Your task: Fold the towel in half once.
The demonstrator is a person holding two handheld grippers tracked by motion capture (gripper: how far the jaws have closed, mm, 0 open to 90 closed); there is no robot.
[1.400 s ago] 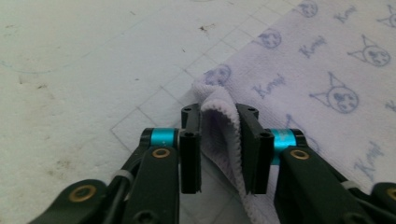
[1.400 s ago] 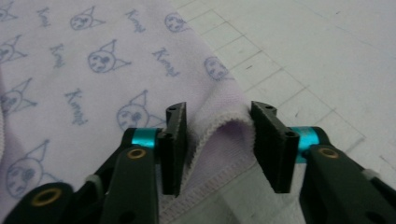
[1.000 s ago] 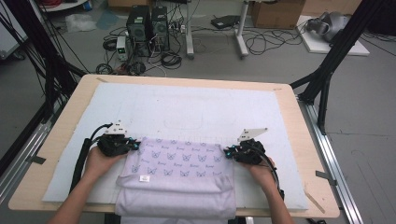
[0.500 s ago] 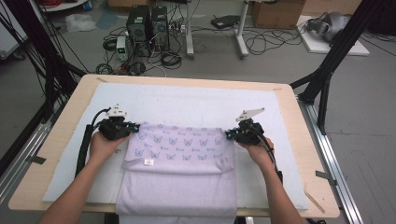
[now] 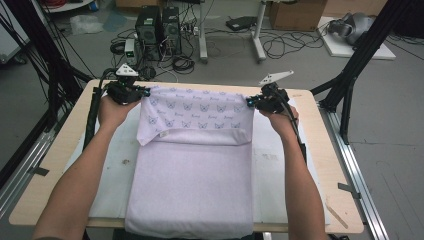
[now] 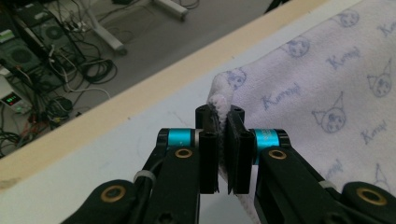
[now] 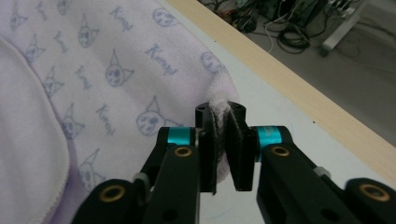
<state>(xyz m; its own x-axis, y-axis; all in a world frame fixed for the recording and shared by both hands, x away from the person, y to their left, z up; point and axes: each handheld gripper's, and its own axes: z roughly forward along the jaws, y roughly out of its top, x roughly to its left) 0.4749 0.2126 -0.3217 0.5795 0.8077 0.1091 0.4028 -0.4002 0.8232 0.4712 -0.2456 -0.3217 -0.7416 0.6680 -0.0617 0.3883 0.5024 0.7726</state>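
While the left gripper [image 5: 142, 93] pinches one corner of the lilac towel [image 5: 192, 170] and the right gripper [image 5: 250, 101] pinches the other, both pairs of jaws have just eased slightly with cloth between them. Between the grippers stretches the printed edge; behind them the towel lies on the white mat [image 5: 120, 165] covering the table [image 5: 60, 150].

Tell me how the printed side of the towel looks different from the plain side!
The printed side has little blue cat faces and words; the plain side has none. The printed side is lifted along the far edge by the left gripper and right gripper; the plain side lies flat, reaching the near edge. Both are pale lilac.
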